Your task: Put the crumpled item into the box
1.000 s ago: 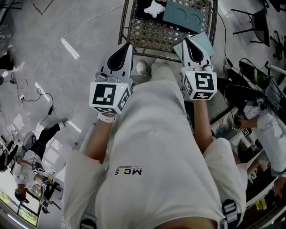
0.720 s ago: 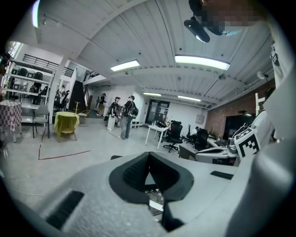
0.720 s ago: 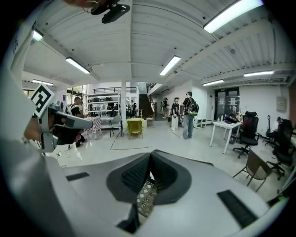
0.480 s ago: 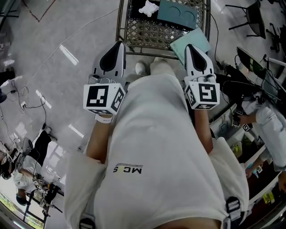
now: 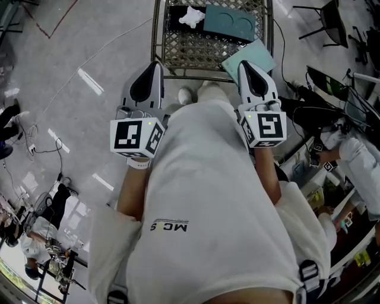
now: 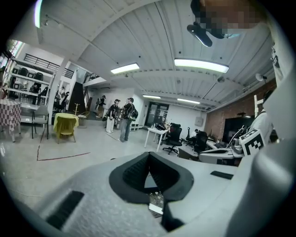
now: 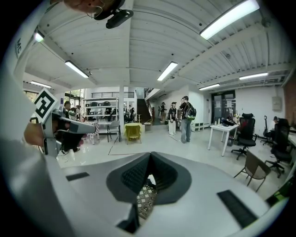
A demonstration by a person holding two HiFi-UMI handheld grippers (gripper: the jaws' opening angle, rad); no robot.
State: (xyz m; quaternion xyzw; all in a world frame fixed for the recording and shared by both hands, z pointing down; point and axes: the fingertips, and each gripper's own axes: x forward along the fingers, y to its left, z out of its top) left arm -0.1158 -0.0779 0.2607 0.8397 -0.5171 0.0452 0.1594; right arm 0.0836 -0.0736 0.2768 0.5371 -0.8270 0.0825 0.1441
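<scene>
Jaws of left gripper (image 5: 153,69) and right gripper (image 5: 247,67) closed, empty; crumpled item (image 5: 191,16) lies on lattice table (image 5: 196,50) touching box (image 5: 230,21), so a closed-jaw reach may knock it off.

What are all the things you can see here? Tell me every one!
crumpled item: one, white, far side of the table, left of the box
box: one, dark teal, two round hollows, on the table
flat sheet: one, pale teal, table's near right corner
table: one, metal lattice top, ahead of the person
chair: one, black, far right
shoe: one, white, below the table's near edge
shirt: one, white, the person's own
left gripper: grey, shut, empty
right gripper: grey, shut, empty
</scene>
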